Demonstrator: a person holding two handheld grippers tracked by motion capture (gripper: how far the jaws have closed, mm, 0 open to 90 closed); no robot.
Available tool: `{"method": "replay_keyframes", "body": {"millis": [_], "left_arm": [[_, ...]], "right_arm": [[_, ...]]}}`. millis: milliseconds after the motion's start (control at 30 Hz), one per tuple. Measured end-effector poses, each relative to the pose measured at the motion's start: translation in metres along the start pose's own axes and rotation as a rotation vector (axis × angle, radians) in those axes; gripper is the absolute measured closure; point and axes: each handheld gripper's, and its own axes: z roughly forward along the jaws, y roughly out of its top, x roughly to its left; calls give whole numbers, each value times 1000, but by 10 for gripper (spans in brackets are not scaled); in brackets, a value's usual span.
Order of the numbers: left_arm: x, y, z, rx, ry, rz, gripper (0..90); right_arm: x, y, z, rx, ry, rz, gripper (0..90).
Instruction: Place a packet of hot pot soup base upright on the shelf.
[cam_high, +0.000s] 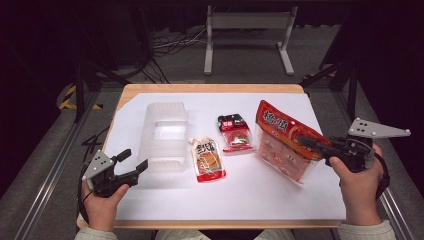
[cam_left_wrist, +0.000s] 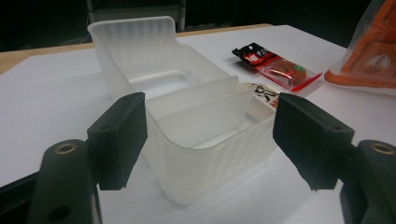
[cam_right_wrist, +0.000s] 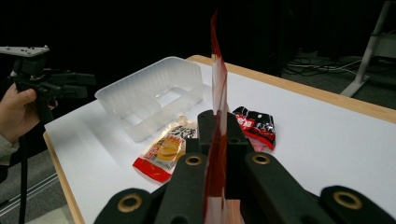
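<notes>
Gripping the large red pouch (cam_high: 286, 141) by its edge right of the clear tray (cam_high: 165, 135), right hand-held gripper (cam_high: 312, 143) clamped; pouch appears limp, slippery. Left hand-held gripper (cam_high: 134, 161) gapes empty.

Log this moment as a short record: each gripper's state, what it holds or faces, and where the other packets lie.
right gripper: shut on the edge of the large red-and-orange snack bag, bag tilted up off the white table sheet
left gripper: open, jaws either side of the near end of the translucent plastic container, pads not touching it
container state: upright, nothing inside
small red sauce pouch: flat, right of the container
black-and-red packet: flat, between pouch and bag
</notes>
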Motion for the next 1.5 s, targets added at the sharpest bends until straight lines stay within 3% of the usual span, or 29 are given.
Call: {"method": "replay_keyframes", "body": {"millis": [67,100,233,433,633,867,1100,1500], "left_arm": [[1,-1,2,-7,-23,-19,258],[2,-3,3,-16,-56,-57,266],[4,-6,4,-23,-73,-104,262],[2,-2,4,-25,-69,-59,229],[-12,7,11,-14,-104,14,155],[-28,16,21,0,-165,22,61],[-37,21,27,-41,-227,49,37],[-52,35,51,3,-325,84,40]], "right_arm": [[-1,1,-2,-4,-3,2,900],[-2,3,-3,-5,-1,1,900],[-2,7,-5,-8,6,-3,900],[3,14,-5,-19,35,-19,900],[10,28,-1,-26,53,-49,900],[15,44,6,-38,93,-66,900],[23,57,18,-46,153,-94,900],[38,75,43,-55,250,-143,900]]}}
